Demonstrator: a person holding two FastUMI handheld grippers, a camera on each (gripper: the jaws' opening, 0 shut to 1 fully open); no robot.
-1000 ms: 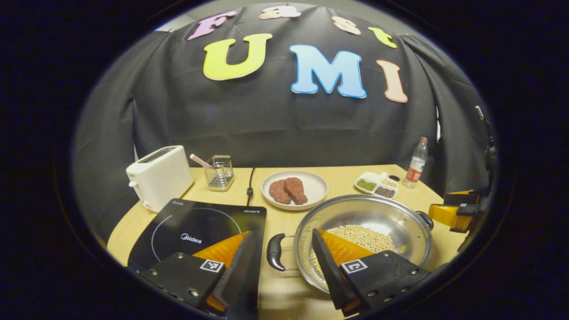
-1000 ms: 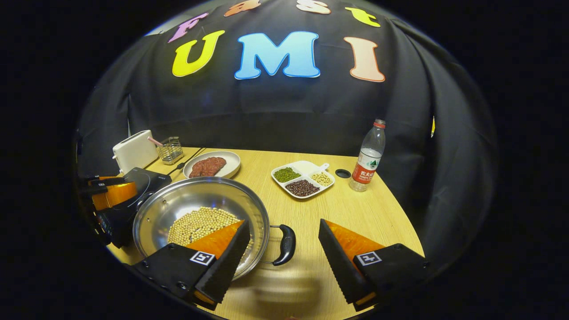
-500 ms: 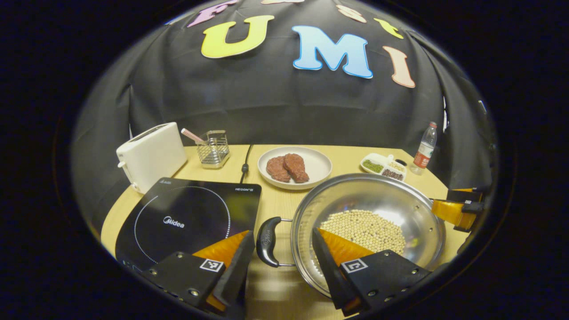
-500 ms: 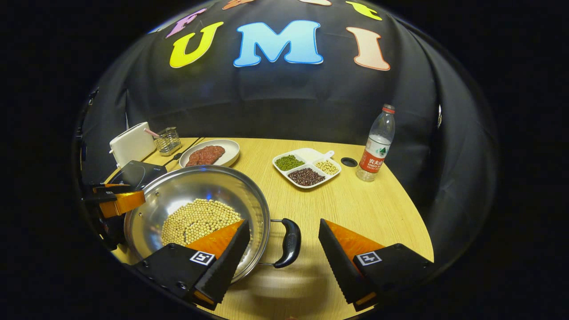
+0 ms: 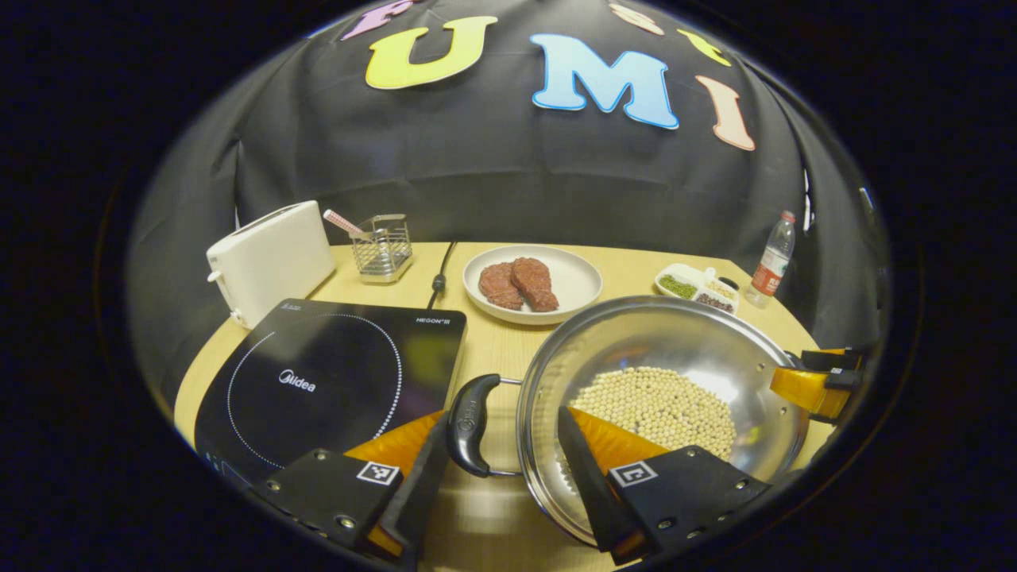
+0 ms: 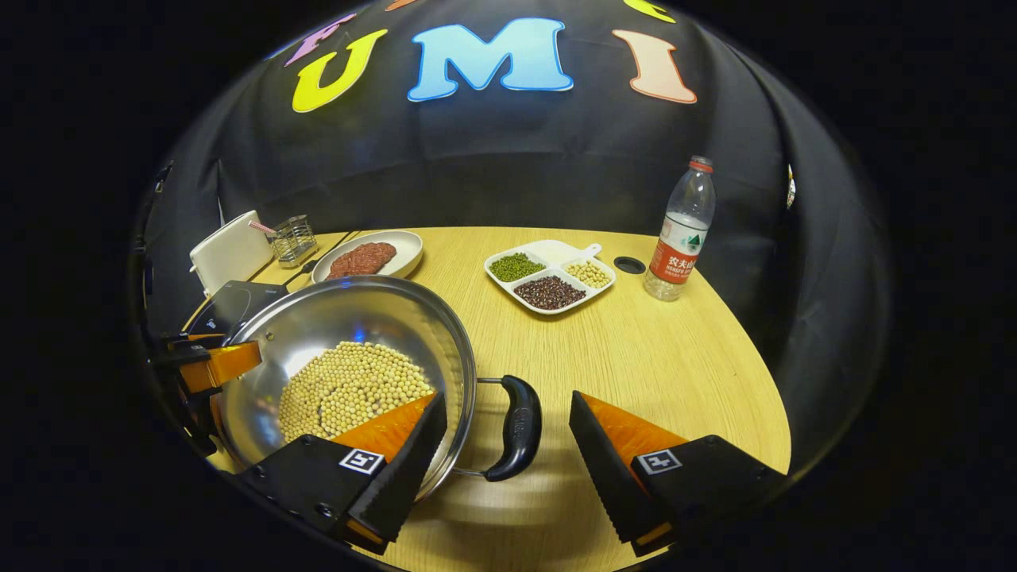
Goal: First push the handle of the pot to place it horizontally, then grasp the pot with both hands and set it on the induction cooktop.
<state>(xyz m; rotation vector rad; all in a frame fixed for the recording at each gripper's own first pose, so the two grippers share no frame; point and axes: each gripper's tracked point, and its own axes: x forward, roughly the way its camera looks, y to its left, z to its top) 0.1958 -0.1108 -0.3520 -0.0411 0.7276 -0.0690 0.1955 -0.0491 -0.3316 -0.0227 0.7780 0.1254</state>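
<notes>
- The wide, shallow stainless-steel pot (image 5: pixel 663 397) holding a heap of pale soybeans (image 5: pixel 655 405) sits on the light wooden table (image 6: pixel 636 357), just to the right of the flat black induction cooktop (image 5: pixel 326 381) in the left gripper view, near it but not on it.
- The pot has two black loop handles on opposite sides. They lie on one line running left to right across the table, so the handle-turning step looks done.
- The left black handle (image 5: pixel 469 425) sticks out toward the cooktop and lies between the fingers of the left gripper (image 5: pixel 496 469). The fingers are spread wide: one is just beside the handle on the cooktop side, and the other reaches over the pot's rim above the beans. Neither is clearly pressing.
- The right black handle (image 6: pixel 515 429) sits in the gap of the right gripper (image 6: pixel 508 461), also spread wide, one finger over the rim and the other on the bare table side, apart from the handle.
- Each gripper's bracket runs across its handle's bow, so closing should pinch the handle. Each hand is matched to its nearer handle.
- The lift then has to carry the pot sideways toward the left gripper's side onto the cooktop. The beans would shift if the two sides rise unevenly.
- Farther back stand a white plate with two pieces of red meat (image 5: pixel 532 286), a white toaster (image 5: pixel 270 258), a divided white dish of beans (image 6: pixel 548 274) and a clear plastic water bottle (image 6: pixel 679 234).
</notes>
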